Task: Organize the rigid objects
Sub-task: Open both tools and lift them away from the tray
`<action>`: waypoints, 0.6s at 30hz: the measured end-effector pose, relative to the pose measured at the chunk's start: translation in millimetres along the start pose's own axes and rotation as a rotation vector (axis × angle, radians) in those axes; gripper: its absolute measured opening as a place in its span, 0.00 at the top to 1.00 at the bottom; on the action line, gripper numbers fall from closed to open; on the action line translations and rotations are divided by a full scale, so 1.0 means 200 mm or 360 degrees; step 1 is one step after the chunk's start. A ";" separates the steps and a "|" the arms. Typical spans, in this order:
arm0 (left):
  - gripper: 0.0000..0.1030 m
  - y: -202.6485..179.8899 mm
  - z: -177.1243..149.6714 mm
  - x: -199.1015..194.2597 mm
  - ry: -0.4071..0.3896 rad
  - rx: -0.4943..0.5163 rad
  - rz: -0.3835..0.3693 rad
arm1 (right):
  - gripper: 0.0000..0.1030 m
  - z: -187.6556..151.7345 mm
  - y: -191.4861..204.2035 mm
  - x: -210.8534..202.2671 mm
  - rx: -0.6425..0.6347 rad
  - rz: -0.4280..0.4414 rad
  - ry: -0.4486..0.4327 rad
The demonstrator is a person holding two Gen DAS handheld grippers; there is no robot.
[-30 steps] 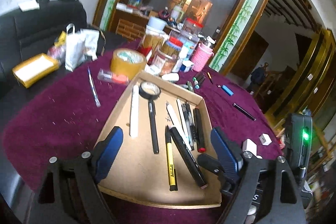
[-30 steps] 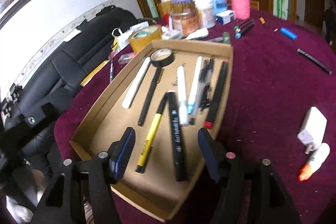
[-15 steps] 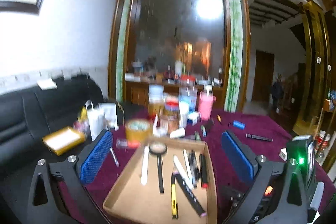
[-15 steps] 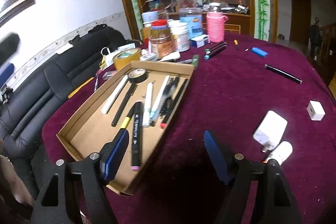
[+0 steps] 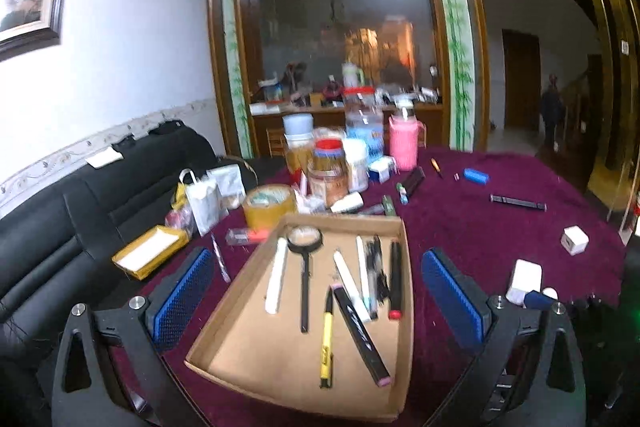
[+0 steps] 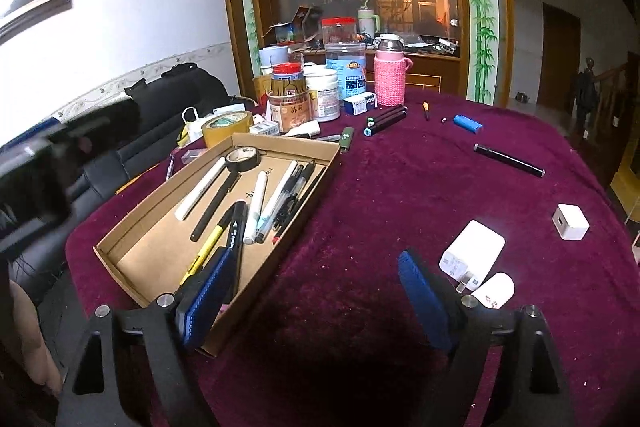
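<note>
My left gripper: jaws spread wide, nothing between them, hanging over the cardboard tray.
My right gripper: jaws have just been opening, empty, above the maroon tablecloth.
Pens: lying in the tray.
White charger: on the cloth, right of the tray.

- From the left claw we look down its fingers, close over the cardboard tray.
- From the right claw we sit further right, over the bench.
- We share the tray and jars.
</note>
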State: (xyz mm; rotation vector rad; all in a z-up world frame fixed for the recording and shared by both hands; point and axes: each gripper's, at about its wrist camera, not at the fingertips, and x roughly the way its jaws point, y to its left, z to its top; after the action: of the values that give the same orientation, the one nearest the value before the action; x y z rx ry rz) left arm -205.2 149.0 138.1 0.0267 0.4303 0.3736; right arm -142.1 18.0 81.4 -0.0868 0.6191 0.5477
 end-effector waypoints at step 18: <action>0.00 -0.10 -0.10 0.12 0.0220 0.0141 -0.0046 | 0.15 -0.02 -0.03 0.02 0.0046 -0.0026 0.0042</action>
State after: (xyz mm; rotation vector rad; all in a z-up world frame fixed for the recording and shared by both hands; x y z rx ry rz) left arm -185.5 138.4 108.0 0.0811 0.5835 0.3285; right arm -138.6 13.3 74.9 -0.0719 0.6512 0.5224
